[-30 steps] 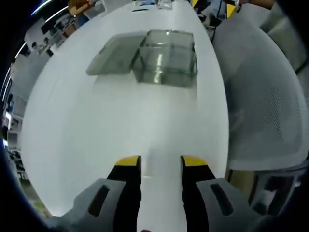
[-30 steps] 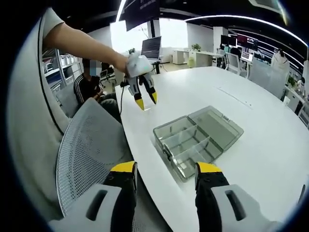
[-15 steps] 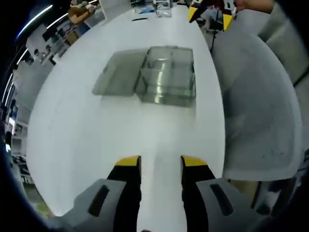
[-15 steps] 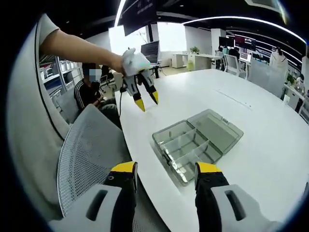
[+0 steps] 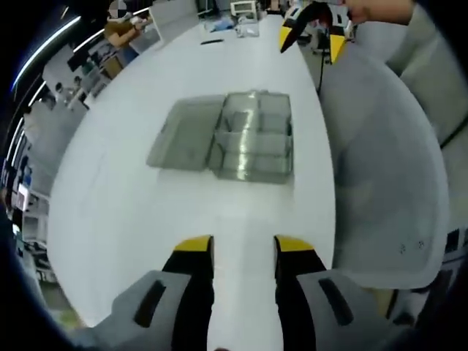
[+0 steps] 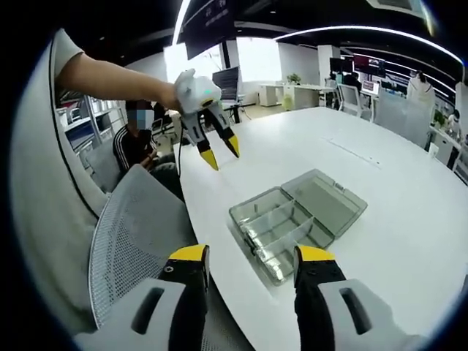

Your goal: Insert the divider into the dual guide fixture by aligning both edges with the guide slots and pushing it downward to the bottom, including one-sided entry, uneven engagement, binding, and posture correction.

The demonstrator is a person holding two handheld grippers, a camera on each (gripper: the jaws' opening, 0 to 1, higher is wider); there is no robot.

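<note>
A clear compartment box (image 6: 296,219) with its lid laid open is seen on the white table (image 6: 409,241), close to the edge beside a mesh chair (image 6: 128,234). The left gripper (image 6: 219,151) is held above the table with jaws apart and empty. The right gripper (image 6: 248,257) is likewise spread with nothing between. The divider cannot be made out apart from the box's partitions.

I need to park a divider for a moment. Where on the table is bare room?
Bare table lies between the left gripper and the box, and beyond its open lid. The edge by the chair is crowded.
</note>
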